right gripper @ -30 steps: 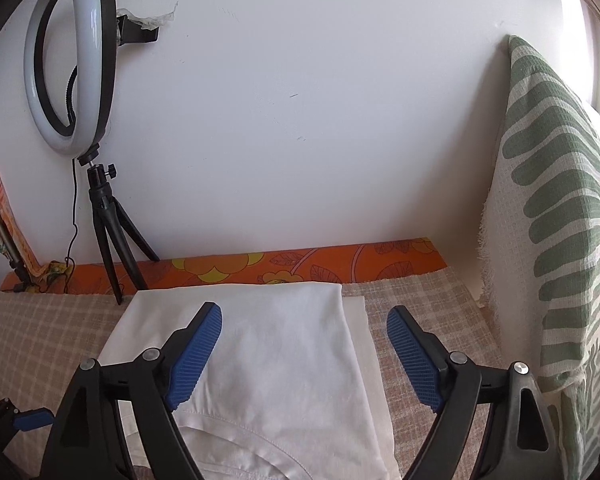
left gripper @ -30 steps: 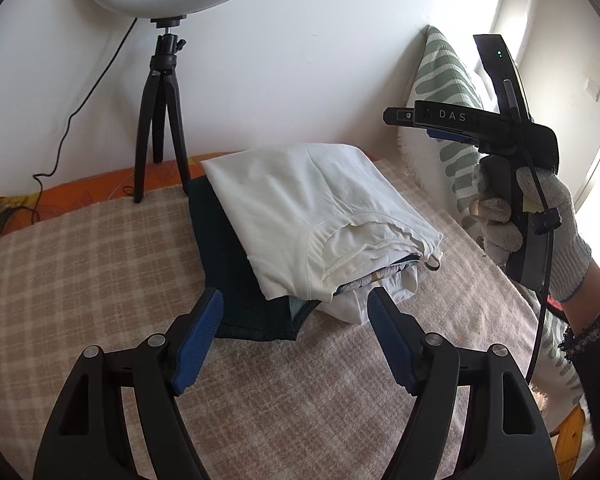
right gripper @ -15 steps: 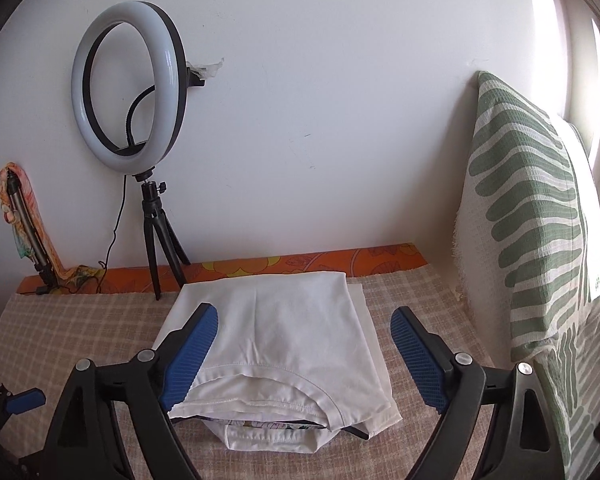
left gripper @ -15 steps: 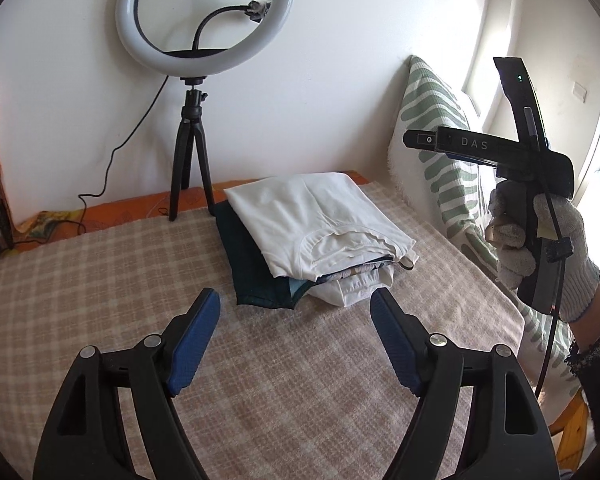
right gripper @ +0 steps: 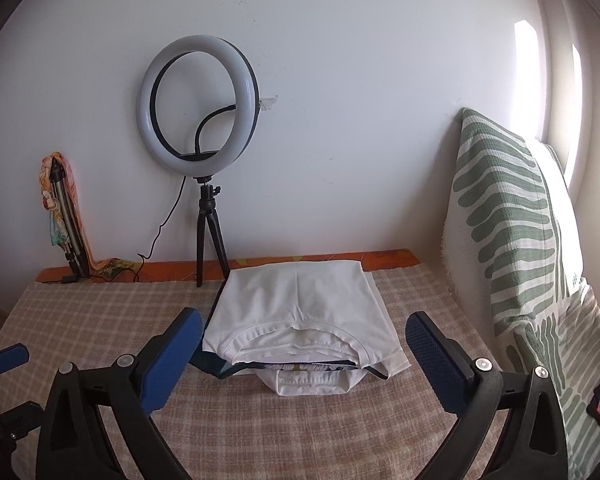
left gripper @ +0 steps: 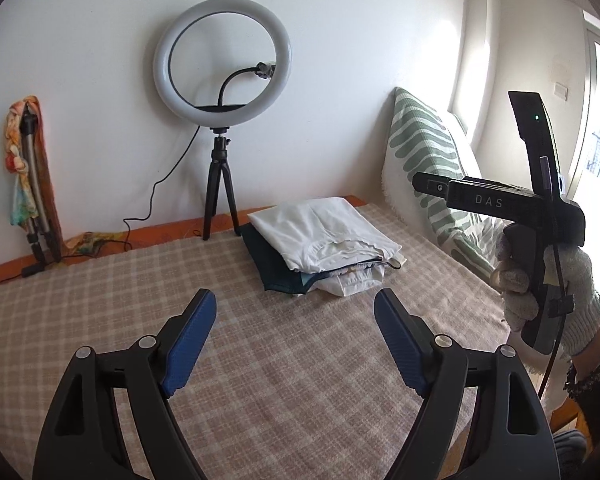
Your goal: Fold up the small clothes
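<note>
Nearest to me, at the bottom of the left wrist view, my left gripper (left gripper: 294, 334) stands released with nothing between its blue pads, its jaws having just been opening a little further over bare checked blanket (left gripper: 260, 380). At the bottom of the right wrist view my right gripper (right gripper: 302, 354) is likewise spread wide and empty, its jaws also just been opening; the near edge of the stack shows between the pads but is not touched. At the right edge of the left view I see the gloved hand (left gripper: 548, 296) carrying that right tool. Beyond the fingers, mid-frame, sits the pile of folded clothes (right gripper: 300, 320): a white T-shirt (left gripper: 320, 232) on top with its collar toward me, a dark green garment (left gripper: 268, 268) poking out at the left underneath, and other light pieces at the bottom. I judge these to be light, soft and limp, likely to sag and slide off one another, so I would take a piece by a doubled hem or a corner with both claws rather than by the middle. To the right leans a green-patterned cushion (right gripper: 512, 216). Farthest, against the white wall, stands a ring light on a tripod (right gripper: 199, 108).
</note>
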Motion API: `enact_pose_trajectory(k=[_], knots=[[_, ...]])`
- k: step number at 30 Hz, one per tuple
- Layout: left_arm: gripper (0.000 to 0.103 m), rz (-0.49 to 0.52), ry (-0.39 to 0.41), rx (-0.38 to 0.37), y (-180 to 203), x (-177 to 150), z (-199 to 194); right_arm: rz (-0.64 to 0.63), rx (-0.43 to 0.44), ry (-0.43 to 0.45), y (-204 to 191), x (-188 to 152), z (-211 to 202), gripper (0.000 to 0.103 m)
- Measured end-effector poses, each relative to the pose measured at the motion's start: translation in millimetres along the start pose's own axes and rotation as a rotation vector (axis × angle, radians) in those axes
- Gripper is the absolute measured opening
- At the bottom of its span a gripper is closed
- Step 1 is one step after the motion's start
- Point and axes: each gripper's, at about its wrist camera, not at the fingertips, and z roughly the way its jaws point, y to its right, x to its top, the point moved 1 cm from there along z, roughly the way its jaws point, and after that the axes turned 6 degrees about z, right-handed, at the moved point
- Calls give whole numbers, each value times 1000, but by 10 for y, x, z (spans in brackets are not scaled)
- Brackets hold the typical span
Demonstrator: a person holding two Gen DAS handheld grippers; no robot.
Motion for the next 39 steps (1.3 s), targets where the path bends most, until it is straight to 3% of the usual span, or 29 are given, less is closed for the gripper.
enact_pose_trajectory(k=[14, 21, 25, 33, 39], knots=[[84, 95, -14, 56, 101, -422, -250, 4, -47, 23, -315, -601, -430, 103], [87, 125, -20, 92, 114, -549, -203, 20, -54, 15, -367, -762, -373, 103], [97, 106, -59, 111, 72, -610, -136, 27, -59, 37, -392, -847, -348, 103], [98, 87, -125, 166, 14, -763, -45, -2, -62, 39, -498, -986, -271, 103], [101, 129, -113, 217, 27, -807, -61, -4, -58, 35, -527, -1024, -234, 103]])
